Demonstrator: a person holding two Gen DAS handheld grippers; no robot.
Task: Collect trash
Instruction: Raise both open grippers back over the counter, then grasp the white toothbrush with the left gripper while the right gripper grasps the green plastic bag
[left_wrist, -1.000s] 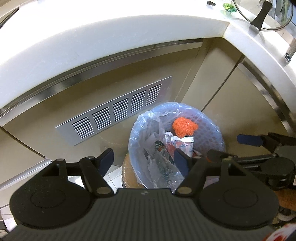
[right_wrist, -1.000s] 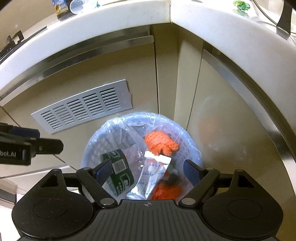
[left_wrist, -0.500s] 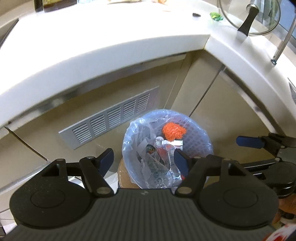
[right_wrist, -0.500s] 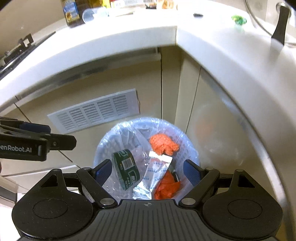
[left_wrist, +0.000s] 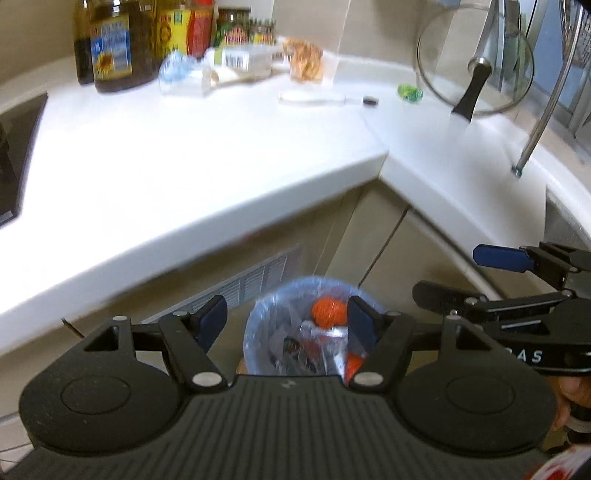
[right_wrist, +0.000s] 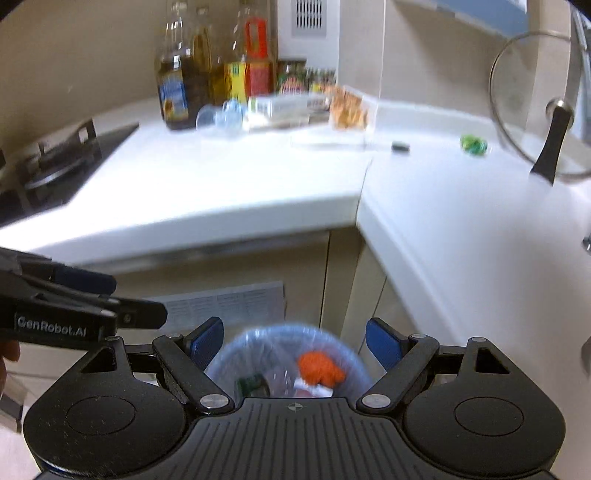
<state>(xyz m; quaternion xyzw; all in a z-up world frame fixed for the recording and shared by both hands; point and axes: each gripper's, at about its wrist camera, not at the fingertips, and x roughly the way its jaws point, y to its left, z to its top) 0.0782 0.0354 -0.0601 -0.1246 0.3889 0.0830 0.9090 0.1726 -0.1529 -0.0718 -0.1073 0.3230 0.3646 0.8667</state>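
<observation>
Both claws gape empty, left claw (left_wrist: 286, 319) and right claw (right_wrist: 294, 341), over the lined trash bin (right_wrist: 288, 354) on the floor. On the bench (right_wrist: 240, 184), a crumpled plastic bottle (right_wrist: 221, 114): probably light, springy, slippery, so pinch its middle.

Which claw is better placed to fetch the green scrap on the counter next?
Probably the right claw: open and empty like the left claw, it is on the side where the green scrap lies.

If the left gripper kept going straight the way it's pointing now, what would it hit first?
Probably the lined trash bin on the floor, which sits between the left gripper's open fingers; depth is unclear.
</observation>
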